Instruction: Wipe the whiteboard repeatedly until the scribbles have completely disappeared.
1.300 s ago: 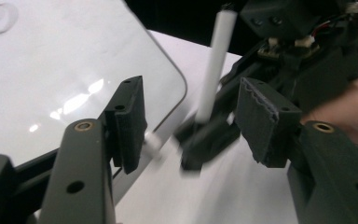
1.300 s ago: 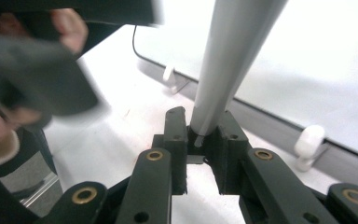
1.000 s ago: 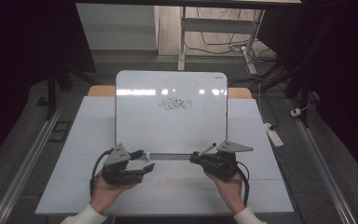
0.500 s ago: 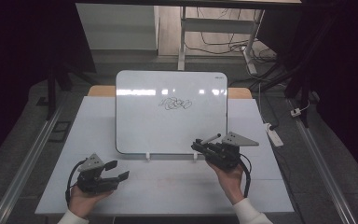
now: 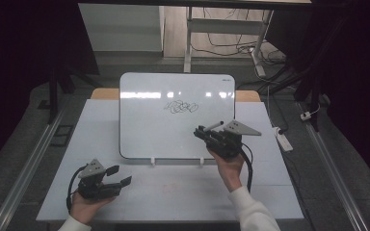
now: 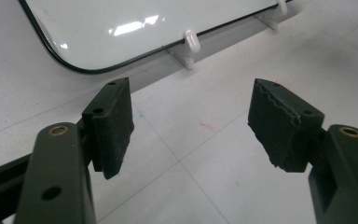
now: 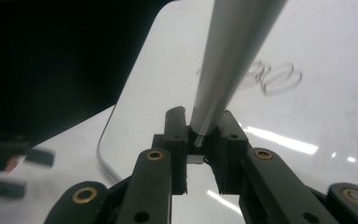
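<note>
- Two grippers are at work over a white table (image 5: 173, 187), where a whiteboard (image 5: 144, 125) stands tilted on small clips, a black scribble (image 5: 180, 107) near its upper middle.
- Right gripper (image 5: 206, 132) is clenched on a grey marker (image 7: 233, 60), held in front of the board's lower right part, below and right of the scribble.
- Left gripper (image 6: 191, 126) rests low at the near left of the table with jaws spread, having just been opening, nothing between them.
- Likely step: bringing the marker to the board to write.
- Next move calls for angling the tip onto the surface with light pressure, so the propped board is not pushed back.
</note>
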A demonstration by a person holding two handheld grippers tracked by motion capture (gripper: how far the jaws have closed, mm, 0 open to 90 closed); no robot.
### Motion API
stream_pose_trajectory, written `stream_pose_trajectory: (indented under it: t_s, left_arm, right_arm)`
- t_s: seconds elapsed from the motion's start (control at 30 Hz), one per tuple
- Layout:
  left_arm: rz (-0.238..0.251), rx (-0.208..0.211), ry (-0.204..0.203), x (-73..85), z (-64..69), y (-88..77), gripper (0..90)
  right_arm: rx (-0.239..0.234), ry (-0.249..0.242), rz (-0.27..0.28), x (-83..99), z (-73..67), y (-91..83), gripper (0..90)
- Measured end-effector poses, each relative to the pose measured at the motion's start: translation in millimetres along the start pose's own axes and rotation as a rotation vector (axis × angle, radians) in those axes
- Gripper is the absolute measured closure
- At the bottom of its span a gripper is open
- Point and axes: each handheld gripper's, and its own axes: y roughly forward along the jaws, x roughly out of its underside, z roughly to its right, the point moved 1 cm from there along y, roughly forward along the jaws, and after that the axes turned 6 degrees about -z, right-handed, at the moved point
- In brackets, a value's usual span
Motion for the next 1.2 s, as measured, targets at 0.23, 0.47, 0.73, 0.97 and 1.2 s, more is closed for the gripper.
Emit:
stream_pose_trajectory:
  t_s: [0.23,0.47,0.73,0.97,1.2]
  left_arm:
    - [0.007,-0.008,0.001,2.2,-2.5,1.2,31.7]
    - [0.011,-0.006,-0.004,2.9,-4.9,2.8,31.8]
    - [0.007,-0.003,0.006,1.6,-2.3,5.8,32.0]
    - [0.009,-0.002,-0.003,2.6,-6.5,4.5,32.2]
    - [0.008,-0.006,-0.002,2.9,-6.2,5.2,32.2]
  right_arm:
    - [0.061,-0.071,0.004,-30.7,2.8,37.9,77.6]
    - [0.086,-0.077,0.014,-51.3,12.7,69.7,77.6]
    - [0.153,-0.073,0.017,-65.7,32.4,91.6,77.6]
    - [0.121,-0.11,-0.006,-66.4,27.2,114.7,77.6]
    - [0.128,-0.132,-0.045,-60.5,21.8,127.8,77.6]
